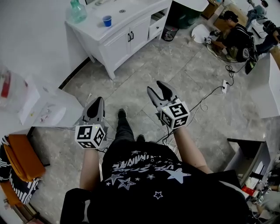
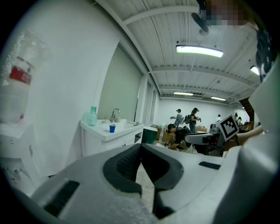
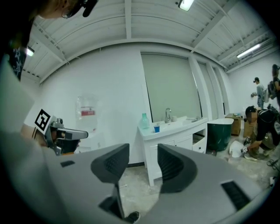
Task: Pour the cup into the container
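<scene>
The place is a large open work hall, more test lab than home. Ahead of the left gripper (image 1: 98, 100), a white vanity cabinet (image 1: 127, 33) with a tap (image 2: 114, 114) stands against a bare white wall (image 1: 30, 39). Grey stone tiles (image 1: 131, 83) cover the floor. Beyond the right gripper (image 1: 156, 87), cables (image 1: 205, 98) trail to a power strip (image 1: 225, 86) and a person (image 1: 236, 37) crouches on the floor. Strip lights (image 2: 199, 51) hang from a ribbed ceiling (image 2: 166, 26).

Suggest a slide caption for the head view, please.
Pre-grasp: left gripper shut, right gripper open and empty, far from the blue cup on the white vanity.

White vanity counter (image 1: 131, 16), blue cup (image 1: 107, 20) and teal bottle (image 1: 78, 11) standing on it
</scene>
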Demonstrator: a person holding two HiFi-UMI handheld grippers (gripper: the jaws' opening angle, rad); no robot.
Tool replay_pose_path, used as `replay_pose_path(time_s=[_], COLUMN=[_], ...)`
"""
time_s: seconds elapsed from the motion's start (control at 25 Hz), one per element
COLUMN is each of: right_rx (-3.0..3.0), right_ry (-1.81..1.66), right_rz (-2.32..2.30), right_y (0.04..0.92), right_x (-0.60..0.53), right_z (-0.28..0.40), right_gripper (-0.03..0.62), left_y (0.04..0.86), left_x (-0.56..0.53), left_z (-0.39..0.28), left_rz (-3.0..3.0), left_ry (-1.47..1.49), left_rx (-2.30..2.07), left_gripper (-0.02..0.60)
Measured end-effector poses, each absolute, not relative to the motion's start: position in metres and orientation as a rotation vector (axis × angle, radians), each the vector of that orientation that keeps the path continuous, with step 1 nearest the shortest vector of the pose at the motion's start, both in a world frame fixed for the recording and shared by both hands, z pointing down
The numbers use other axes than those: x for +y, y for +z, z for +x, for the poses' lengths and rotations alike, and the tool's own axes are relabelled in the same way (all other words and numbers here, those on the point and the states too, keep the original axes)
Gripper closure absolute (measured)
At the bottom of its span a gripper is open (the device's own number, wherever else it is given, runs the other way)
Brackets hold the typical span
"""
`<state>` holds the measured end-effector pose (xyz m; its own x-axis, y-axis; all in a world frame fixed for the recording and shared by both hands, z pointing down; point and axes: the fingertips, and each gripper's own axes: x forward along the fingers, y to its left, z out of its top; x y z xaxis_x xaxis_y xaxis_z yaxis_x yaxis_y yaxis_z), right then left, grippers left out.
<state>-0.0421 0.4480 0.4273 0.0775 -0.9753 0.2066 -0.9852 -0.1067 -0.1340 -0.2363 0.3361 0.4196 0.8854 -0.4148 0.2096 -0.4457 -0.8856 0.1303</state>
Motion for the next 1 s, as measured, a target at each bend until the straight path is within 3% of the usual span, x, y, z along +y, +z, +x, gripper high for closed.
replay_pose_path(time_s=[0.6,1.0], right_rx=[-1.986,-1.967], right_ry=[0.382,0.351], right_rz=[2.306,2.3], right_y=[0.42,0.407], right_x=[0.324,0.208], right_z=[0.03,0.048], right_gripper=[0.362,0.361], left_y=[0.413,0.416], left_x=[0.198,0.088], left_z=[-0.154,-0.144], left_rz=[2.894,2.863], left_ry=[0.218,0.212], left_rx=[-0.571,-0.574], left_gripper=[0.572,0.572])
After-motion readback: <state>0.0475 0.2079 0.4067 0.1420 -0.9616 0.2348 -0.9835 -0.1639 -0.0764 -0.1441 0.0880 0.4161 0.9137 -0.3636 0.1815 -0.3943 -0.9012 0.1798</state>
